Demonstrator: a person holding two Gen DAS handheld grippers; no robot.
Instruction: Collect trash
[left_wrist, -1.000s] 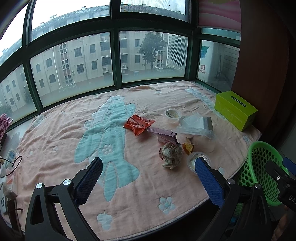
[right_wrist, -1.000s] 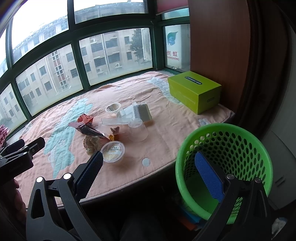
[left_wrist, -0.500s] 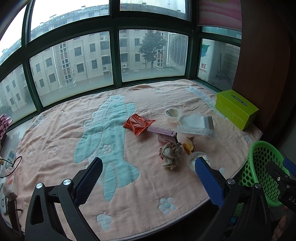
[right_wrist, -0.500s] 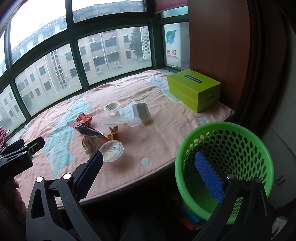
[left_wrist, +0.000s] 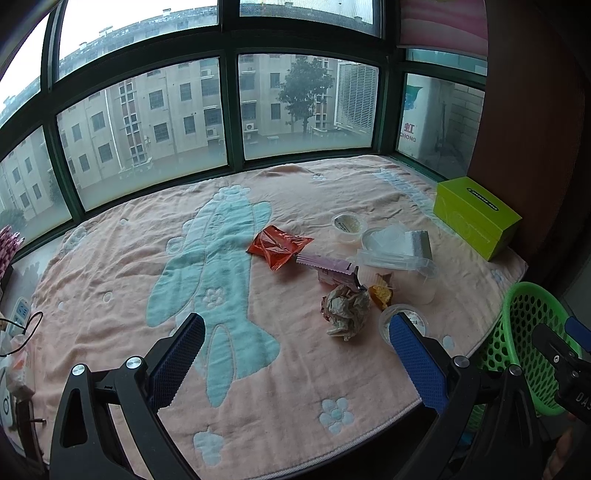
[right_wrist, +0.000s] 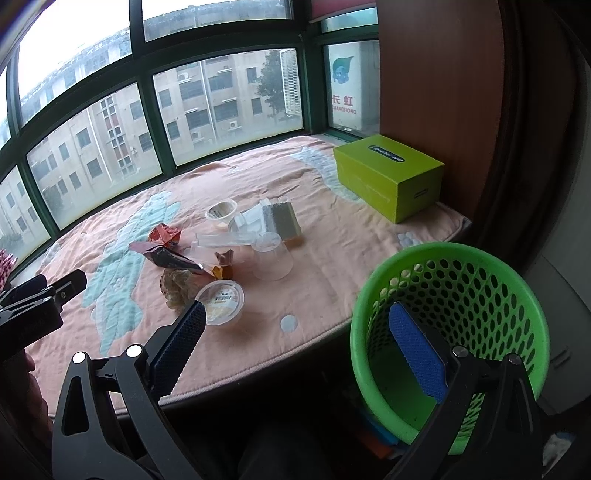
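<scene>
A scatter of trash — a crumpled beige paper wad (left_wrist: 345, 310), red foil snack wrapper (left_wrist: 277, 245) and lidded clear plastic cup (right_wrist: 221, 302) — lies clustered on a pink towel-covered window ledge (left_wrist: 122, 258). Beside the ledge stands a green perforated plastic basket (right_wrist: 448, 332). The left gripper (left_wrist: 295, 363) and right gripper (right_wrist: 299, 349) hover wide open, holding nothing.

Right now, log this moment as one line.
stage: pre-grasp | left gripper: open | right gripper: open | trash pile: on blanket | green basket: beside ledge
</scene>
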